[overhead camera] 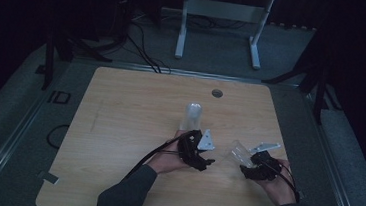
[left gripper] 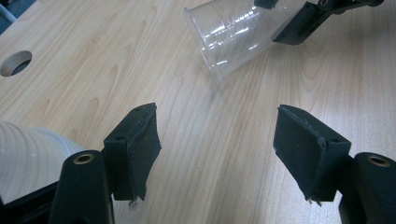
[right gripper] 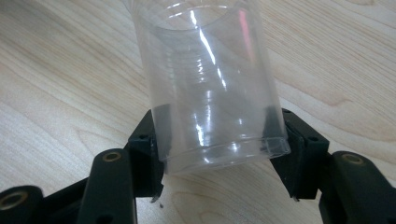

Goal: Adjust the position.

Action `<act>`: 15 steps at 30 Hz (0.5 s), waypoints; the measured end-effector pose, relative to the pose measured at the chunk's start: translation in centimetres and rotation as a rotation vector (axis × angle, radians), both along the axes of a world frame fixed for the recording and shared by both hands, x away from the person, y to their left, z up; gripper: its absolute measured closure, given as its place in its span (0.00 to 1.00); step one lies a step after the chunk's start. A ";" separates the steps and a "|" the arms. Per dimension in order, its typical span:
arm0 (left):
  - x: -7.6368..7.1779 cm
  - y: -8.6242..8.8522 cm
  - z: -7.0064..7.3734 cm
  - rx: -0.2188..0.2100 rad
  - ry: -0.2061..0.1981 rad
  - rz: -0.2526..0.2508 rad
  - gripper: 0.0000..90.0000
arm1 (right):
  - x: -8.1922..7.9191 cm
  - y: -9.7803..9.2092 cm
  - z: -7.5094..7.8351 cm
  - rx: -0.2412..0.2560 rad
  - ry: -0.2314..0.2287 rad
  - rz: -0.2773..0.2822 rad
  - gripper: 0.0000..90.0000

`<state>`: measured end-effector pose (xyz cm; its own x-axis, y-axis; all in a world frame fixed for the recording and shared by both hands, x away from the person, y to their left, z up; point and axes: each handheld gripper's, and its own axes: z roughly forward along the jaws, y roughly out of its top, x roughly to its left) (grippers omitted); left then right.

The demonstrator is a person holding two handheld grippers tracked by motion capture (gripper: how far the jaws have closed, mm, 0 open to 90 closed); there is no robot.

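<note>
Room: dim, with dark drapes at the back, a grey carpeted floor and a white metal frame (overhead camera: 222,16) standing at 12 o'clock beyond the table.
Surface: a light wood-grain table (overhead camera: 118,127) with rounded corners and a round cable hole (overhead camera: 216,93) near its far edge.
Right gripper (right gripper: 219,149): its two black jaws pinch the base end of a clear plastic cup (right gripper: 208,88), one pad on each side of the wall.
Clear plastic cup: it lies tilted, base toward the person's right hand and open mouth pointing toward 10 o'clock; in the high view it sits at about 5 o'clock from the table's middle. In the left gripper view it shows at 1 o'clock, well ahead of the jaws.
Left gripper (left gripper: 217,154): jaws spread wide with bare table between them, holding nothing.
Stack of cups (overhead camera: 192,115): pale and translucent, ribbed, upright just beyond the left gripper at 12 o'clock from the hand; its white ribbed side shows at 8 o'clock in the left gripper view, outside the left jaw.
Materials: thin glossy plastic with faint ridges; matte black rubbery pads on hard black jaw arms with brass-coloured eyelets.
Hands: both enter from 6 o'clock in dark sleeves.
</note>
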<state>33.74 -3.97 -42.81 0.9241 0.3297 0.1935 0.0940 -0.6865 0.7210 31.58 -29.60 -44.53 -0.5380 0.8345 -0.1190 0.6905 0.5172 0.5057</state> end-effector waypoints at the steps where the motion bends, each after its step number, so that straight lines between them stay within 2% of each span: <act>1: 0.0 0.0 0.0 -0.001 0.001 0.000 0.34 | 0.0 -0.1 0.0 0.002 -0.003 -0.006 0.47; 5: 0.0 0.0 -0.1 0.010 0.000 0.000 0.34 | 0.0 -0.3 -0.1 0.016 -0.011 -0.029 0.47; 15: 0.0 0.0 -0.1 -0.003 0.006 0.007 0.34 | -0.1 -0.6 -0.4 0.038 -0.027 -0.081 0.47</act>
<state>33.77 -3.96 -42.94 0.9229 0.3365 0.1873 0.1028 -0.6840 0.7222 31.45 -30.16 -44.95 -0.4658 0.8792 -0.0998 0.7148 0.4403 0.5432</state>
